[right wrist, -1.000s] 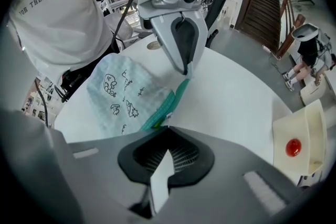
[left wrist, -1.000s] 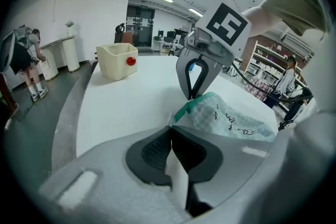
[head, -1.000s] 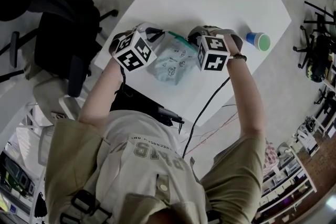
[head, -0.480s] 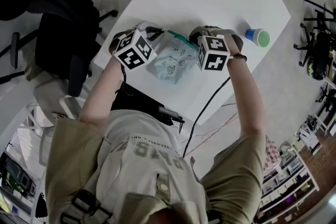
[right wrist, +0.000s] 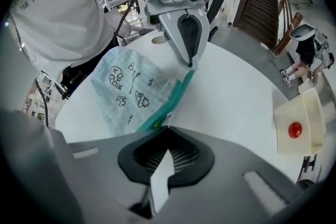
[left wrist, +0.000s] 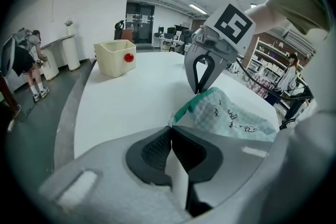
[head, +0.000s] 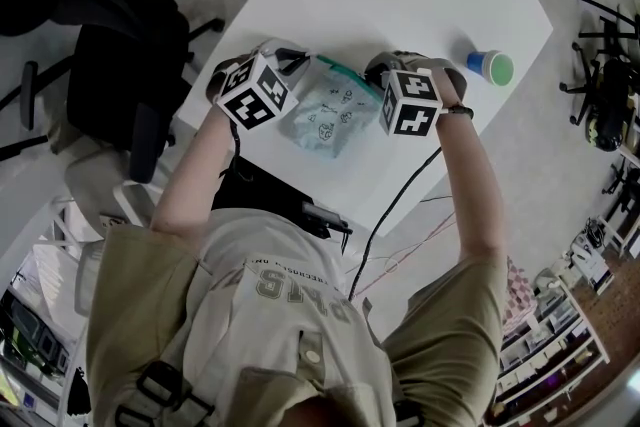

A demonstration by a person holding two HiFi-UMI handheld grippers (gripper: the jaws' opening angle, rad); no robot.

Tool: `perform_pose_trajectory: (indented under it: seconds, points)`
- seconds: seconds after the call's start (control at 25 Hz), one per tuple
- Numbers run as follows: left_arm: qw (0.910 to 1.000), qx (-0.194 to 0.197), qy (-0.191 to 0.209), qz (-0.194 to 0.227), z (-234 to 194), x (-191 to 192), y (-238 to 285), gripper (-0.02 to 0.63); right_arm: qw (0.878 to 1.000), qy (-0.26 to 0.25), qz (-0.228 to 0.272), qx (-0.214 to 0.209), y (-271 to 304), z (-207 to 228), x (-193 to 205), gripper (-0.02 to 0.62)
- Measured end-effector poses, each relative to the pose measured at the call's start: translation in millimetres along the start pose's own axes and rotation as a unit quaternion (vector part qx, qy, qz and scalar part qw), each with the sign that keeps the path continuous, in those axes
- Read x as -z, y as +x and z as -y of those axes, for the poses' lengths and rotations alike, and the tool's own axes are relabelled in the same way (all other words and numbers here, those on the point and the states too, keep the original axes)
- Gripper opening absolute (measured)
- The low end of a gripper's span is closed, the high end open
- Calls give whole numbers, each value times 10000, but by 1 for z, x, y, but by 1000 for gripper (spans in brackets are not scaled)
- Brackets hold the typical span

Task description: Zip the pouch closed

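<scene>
Clamping opposite ends of the teal zip [right wrist: 176,93] with left gripper [left wrist: 170,126] and right gripper [right wrist: 169,125], both pinched tight; apparently finishing closing the pouch [head: 325,115], releasing remaining.

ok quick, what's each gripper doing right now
left gripper: closed on the pouch at one zip end
right gripper: closed on the pouch's other zip end

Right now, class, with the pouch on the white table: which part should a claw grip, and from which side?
Best grip the pouch by its teal zip band, at an end, coming steeply down from above. The band is a thin strip along the far edge, easy to pinch. The left claw and right claw are each shut on one end.
</scene>
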State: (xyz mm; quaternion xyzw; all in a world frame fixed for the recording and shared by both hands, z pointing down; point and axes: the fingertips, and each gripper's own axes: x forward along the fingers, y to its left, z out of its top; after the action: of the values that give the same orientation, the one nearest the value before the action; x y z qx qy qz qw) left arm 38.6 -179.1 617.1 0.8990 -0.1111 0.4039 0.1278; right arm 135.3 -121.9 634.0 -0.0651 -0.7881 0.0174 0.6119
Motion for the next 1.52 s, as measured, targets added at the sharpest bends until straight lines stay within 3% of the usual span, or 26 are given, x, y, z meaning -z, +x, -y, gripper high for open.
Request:
perform_pose_trajectory:
  seconds: [0.72,1.52]
  points:
    - [9993,-275,-4,-270,-14,24,-8,15,9993,288,-234,24,-6,-16,37,-2]
    - [9987,-369,-54,-350,-13,24,-2,20,9989,389,-254,20,2,-19,43,0]
